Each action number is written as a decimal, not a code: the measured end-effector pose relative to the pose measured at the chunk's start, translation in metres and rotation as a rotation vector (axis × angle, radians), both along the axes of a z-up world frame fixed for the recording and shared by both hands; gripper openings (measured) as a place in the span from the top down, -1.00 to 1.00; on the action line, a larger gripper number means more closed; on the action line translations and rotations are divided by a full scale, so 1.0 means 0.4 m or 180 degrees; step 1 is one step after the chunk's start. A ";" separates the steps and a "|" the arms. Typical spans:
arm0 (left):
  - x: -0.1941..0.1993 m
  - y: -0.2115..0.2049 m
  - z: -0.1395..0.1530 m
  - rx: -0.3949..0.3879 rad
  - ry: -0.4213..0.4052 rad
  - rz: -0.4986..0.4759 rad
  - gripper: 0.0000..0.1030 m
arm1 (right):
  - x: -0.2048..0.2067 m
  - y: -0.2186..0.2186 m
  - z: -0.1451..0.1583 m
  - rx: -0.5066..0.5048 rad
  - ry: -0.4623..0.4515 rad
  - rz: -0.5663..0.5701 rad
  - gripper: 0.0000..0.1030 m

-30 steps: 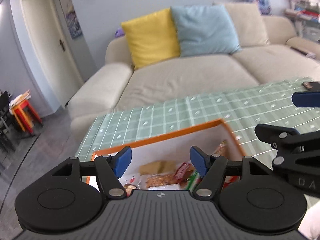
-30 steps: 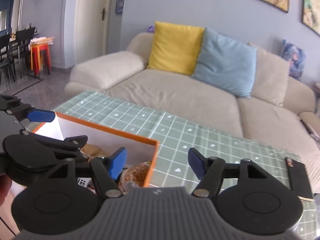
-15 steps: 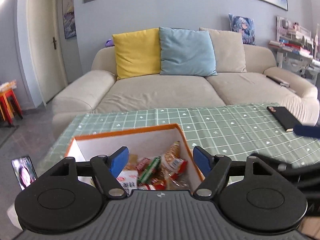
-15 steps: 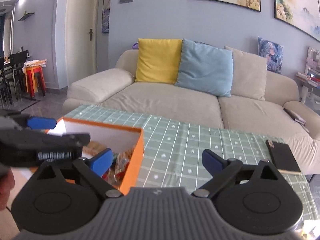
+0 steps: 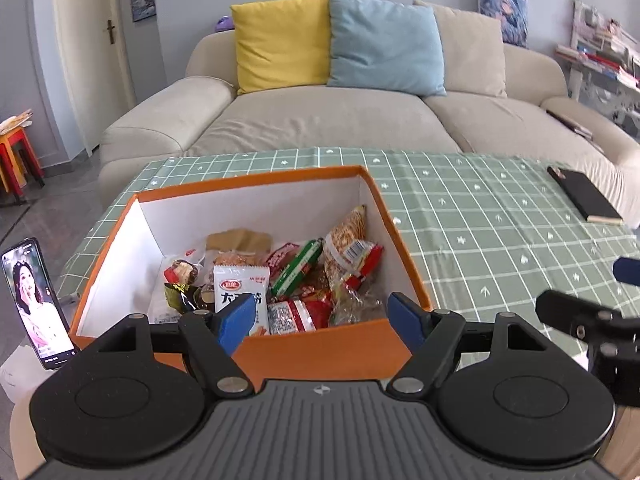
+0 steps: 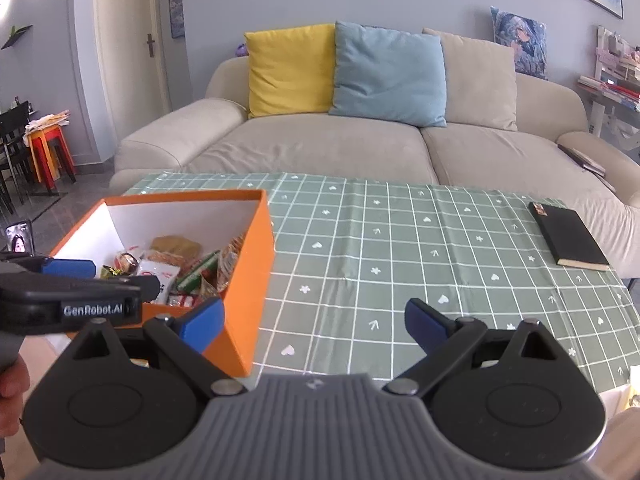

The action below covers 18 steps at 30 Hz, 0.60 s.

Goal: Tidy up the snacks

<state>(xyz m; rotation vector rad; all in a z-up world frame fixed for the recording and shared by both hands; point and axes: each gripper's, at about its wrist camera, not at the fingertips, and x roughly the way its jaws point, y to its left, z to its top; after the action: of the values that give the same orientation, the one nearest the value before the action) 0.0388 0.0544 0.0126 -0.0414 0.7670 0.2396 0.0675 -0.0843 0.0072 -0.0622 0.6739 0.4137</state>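
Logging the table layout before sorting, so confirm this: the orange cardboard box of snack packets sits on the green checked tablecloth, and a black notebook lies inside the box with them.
Wrong on one point. The black notebook lies on the green checked tablecloth well apart from the orange cardboard box, near the far right corner, not inside it. The box holds only snack packets. The right wrist view shows it.

Snacks (image 5: 296, 280) lie in the box (image 5: 320, 352) on the table (image 5: 480, 216), notebook (image 5: 584, 196) well right.

Glossy plastic snack packets (image 5: 298, 280) are glinting inside a matt orange cardboard box (image 5: 320, 350); a smooth green checked tablecloth (image 6: 400, 248) is covering the table, by a soft fabric sofa (image 6: 320, 148).
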 end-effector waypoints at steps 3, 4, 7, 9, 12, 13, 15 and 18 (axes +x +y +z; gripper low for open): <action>-0.004 -0.006 -0.003 0.0014 0.0030 -0.0008 -0.71 | 0.007 -0.007 -0.007 0.0015 0.0030 -0.0044 -0.82; -0.001 -0.005 -0.003 0.0018 0.0037 -0.0011 -0.71 | 0.008 -0.010 -0.007 0.0017 0.0030 -0.0060 -0.82; 0.000 -0.007 -0.004 0.0032 0.0038 -0.0015 -0.71 | 0.011 -0.015 -0.010 0.0013 0.0029 -0.0103 -0.82; 0.001 -0.011 -0.006 0.0043 0.0045 -0.0021 -0.71 | 0.013 -0.018 -0.011 0.0017 0.0034 -0.0126 -0.82; 0.001 -0.015 -0.008 0.0063 0.0059 -0.0042 -0.71 | 0.012 -0.021 -0.010 0.0023 0.0031 -0.0147 -0.82; 0.002 -0.017 -0.008 0.0069 0.0060 -0.0048 -0.71 | 0.013 -0.022 -0.010 0.0023 0.0028 -0.0152 -0.82; 0.003 -0.019 -0.006 0.0079 0.0057 -0.0063 -0.71 | 0.015 -0.024 -0.010 0.0023 0.0022 -0.0168 -0.82; 0.004 -0.024 -0.004 0.0101 0.0034 -0.0084 -0.71 | 0.016 -0.026 -0.008 0.0034 0.0006 -0.0197 -0.82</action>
<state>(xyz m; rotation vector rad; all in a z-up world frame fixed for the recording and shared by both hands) 0.0404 0.0450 0.0110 0.0001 0.7736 0.2270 0.0737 -0.0947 0.0040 -0.0308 0.6737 0.3579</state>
